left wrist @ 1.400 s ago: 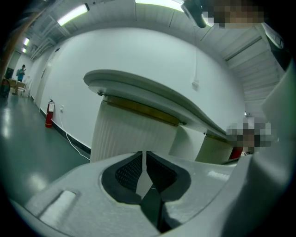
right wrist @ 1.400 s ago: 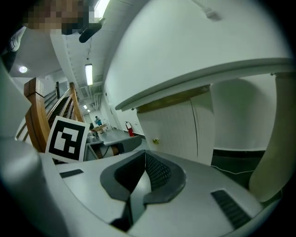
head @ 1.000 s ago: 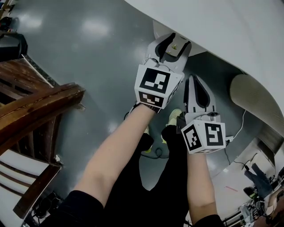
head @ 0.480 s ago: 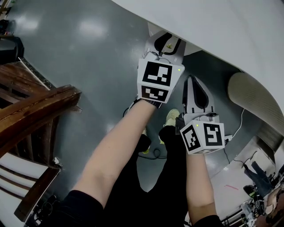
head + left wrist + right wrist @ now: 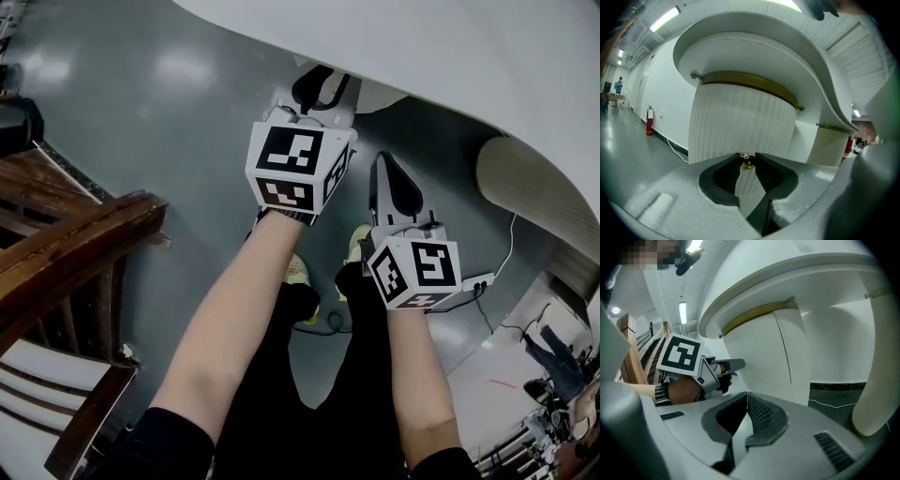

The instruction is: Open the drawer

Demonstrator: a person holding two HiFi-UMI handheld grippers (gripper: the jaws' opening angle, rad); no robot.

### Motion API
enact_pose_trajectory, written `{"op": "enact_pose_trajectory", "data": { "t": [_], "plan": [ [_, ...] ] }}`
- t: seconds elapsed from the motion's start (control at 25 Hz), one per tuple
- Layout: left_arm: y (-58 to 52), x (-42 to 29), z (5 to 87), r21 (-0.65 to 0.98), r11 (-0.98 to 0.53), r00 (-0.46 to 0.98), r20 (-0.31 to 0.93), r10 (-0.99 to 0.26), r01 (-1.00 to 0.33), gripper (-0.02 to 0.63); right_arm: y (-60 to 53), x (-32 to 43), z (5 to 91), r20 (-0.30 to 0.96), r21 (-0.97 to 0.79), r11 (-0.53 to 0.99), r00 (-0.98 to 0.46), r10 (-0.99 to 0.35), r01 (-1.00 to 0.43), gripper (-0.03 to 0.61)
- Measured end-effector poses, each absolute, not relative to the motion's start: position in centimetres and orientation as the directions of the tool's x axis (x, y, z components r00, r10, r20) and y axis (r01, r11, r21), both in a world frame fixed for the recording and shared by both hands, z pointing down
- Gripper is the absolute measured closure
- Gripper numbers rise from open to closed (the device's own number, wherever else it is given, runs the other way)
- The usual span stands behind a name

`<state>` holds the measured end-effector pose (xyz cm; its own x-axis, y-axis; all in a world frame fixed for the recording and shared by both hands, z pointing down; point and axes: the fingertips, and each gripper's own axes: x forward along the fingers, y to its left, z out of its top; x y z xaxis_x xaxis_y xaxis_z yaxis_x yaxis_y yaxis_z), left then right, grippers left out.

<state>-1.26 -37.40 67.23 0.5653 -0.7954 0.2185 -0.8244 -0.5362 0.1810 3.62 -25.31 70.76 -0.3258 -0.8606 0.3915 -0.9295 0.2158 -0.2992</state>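
as our left gripper (image 5: 747,156) closes its fingers on the small brass knob (image 5: 747,163) of the ribbed drawer (image 5: 740,119) under the white counter (image 5: 754,56), we judge it best to seat them squarely, then pull straight out, while our right gripper (image 5: 746,395) hangs nearby, fingers together and empty.

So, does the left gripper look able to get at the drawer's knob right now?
Most likely yes: the left gripper is closing its jaws with the small brass knob already between them, and nothing blocks it.
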Motion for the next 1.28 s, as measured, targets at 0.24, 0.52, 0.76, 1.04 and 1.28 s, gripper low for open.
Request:
{"op": "enact_pose_trajectory", "data": {
  "t": [0.24, 0.52, 0.76, 1.04, 1.28],
  "plan": [
    [-37.2, -1.3, 67.3, 0.194, -0.538, 0.571, 0.219, -0.791, -0.82, 0.508, -25.3, 4.4, 71.4, 0.401, -0.302, 0.204, -0.319, -0.859, -0.931, 0.563],
    [-32.5, -3.5, 67.9, 0.155, -0.535, 0.557, 0.204, -0.805, -0.83, 0.508, -25.7, 3.9, 72.2, 0.416, -0.302, 0.208, -0.325, -0.849, -0.93, 0.563],
    [-30.0, -4.9, 68.4, 0.17, -0.535, 0.561, 0.217, -0.799, -0.828, 0.508, -24.5, 2.3, 72.4, 0.439, -0.3, 0.225, -0.344, -0.83, -0.927, 0.563],
    [-27.8, -5.7, 68.5, 0.183, -0.525, 0.556, 0.262, -0.789, -0.831, 0.508, -22.5, 2.0, 70.9, 0.459, -0.304, 0.221, -0.346, -0.819, -0.927, 0.563],
    [-24.8, -7.2, 69.1, 0.189, -0.516, 0.549, 0.28, -0.787, -0.836, 0.508, -19.9, 0.9, 69.9, 0.462, -0.297, 0.23, -0.35, -0.815, -0.927, 0.563]
  ]
}}
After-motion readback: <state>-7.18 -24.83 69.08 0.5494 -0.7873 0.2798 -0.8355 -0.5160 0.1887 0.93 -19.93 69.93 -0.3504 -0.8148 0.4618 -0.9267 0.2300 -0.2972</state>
